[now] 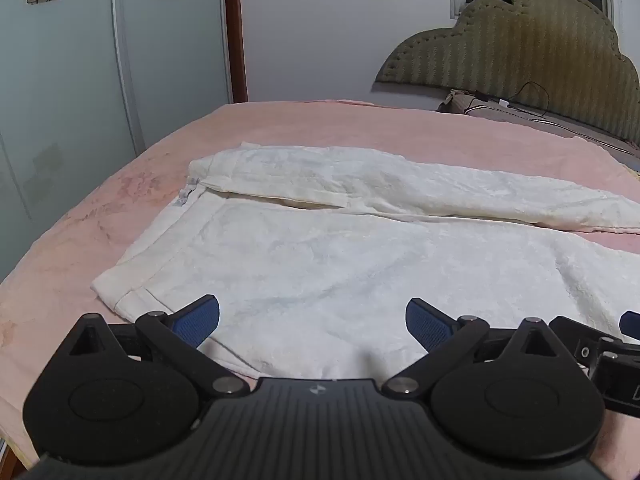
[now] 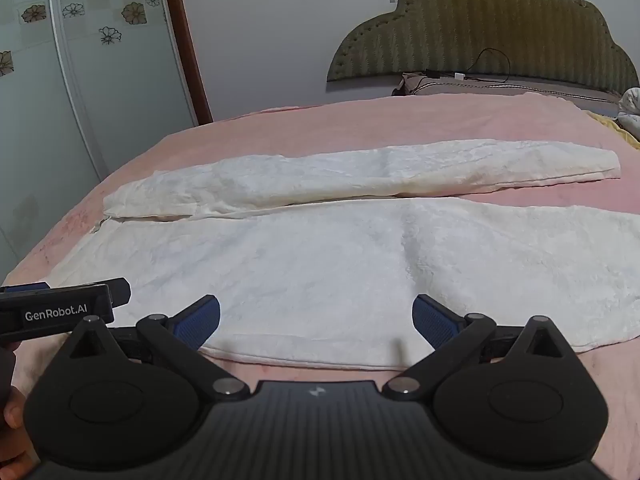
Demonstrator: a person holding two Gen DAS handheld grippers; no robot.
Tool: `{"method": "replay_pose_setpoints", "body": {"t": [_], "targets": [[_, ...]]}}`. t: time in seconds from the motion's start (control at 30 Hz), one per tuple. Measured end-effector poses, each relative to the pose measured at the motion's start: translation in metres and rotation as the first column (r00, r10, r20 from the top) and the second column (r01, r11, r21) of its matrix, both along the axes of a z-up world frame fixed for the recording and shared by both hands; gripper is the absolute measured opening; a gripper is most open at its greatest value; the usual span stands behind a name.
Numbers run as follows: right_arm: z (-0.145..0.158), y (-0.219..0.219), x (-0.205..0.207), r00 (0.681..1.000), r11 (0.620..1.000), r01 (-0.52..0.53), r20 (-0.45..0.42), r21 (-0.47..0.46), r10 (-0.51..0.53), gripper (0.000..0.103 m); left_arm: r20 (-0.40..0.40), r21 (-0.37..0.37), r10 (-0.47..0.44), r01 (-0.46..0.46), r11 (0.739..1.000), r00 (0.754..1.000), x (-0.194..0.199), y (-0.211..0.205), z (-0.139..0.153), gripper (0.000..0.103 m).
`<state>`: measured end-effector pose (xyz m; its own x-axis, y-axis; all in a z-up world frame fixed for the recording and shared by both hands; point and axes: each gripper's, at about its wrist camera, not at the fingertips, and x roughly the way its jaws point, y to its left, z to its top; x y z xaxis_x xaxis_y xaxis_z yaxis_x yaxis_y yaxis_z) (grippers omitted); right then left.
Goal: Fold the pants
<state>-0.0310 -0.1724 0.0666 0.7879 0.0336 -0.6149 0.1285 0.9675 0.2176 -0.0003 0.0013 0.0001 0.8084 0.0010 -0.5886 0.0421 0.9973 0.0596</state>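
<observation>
White fleecy pants (image 1: 320,256) lie flat on the pink bed, waistband to the left, both legs running to the right, side by side. They also show in the right wrist view (image 2: 360,252). My left gripper (image 1: 312,322) is open and empty, just above the near edge of the pants close to the waistband. My right gripper (image 2: 316,320) is open and empty, over the near edge of the near leg. The left gripper shows at the left of the right wrist view (image 2: 64,304); the right gripper shows at the right edge of the left wrist view (image 1: 616,340).
The pink blanket (image 1: 304,124) covers the bed. A green padded headboard (image 2: 500,24) stands at the back right, with a pillow and a black cable (image 2: 480,76) below it. A glass wardrobe door (image 1: 60,80) stands to the left. Crumpled cloth (image 2: 630,108) lies far right.
</observation>
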Motion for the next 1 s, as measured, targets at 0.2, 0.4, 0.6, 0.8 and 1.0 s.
{"method": "replay_pose_setpoints", "body": {"t": [0.2, 0.4, 0.6, 0.8, 1.0], "targets": [[0.0002, 0.0003, -0.0008, 1.000, 1.000, -0.007, -0.002, 0.010, 0.007, 0.103, 0.009, 0.013, 0.006, -0.006, 1.000, 1.000, -0.0037, -0.0007, 0.0011, 0.101], [-0.0016, 0.0013, -0.0005, 1.000, 1.000, -0.012, -0.001, 0.012, 0.012, 0.103, 0.001, 0.006, -0.003, 0.003, 1.000, 1.000, -0.0029, -0.0040, -0.0035, 0.101], [-0.0001, 0.0024, -0.0017, 1.000, 1.000, -0.017, -0.004, 0.008, 0.018, 0.103, -0.004, 0.002, -0.001, 0.001, 1.000, 1.000, -0.0009, 0.0004, -0.0006, 0.101], [-0.0003, 0.0028, -0.0017, 1.000, 1.000, -0.018, -0.004, 0.008, 0.018, 0.103, -0.003, 0.003, -0.003, 0.003, 1.000, 1.000, -0.0009, -0.0001, -0.0004, 0.101], [-0.0007, 0.0041, -0.0020, 1.000, 1.000, -0.022, -0.006, 0.007, 0.022, 0.103, -0.002, 0.004, -0.006, 0.006, 1.000, 1.000, -0.0007, 0.0029, -0.0002, 0.101]]}}
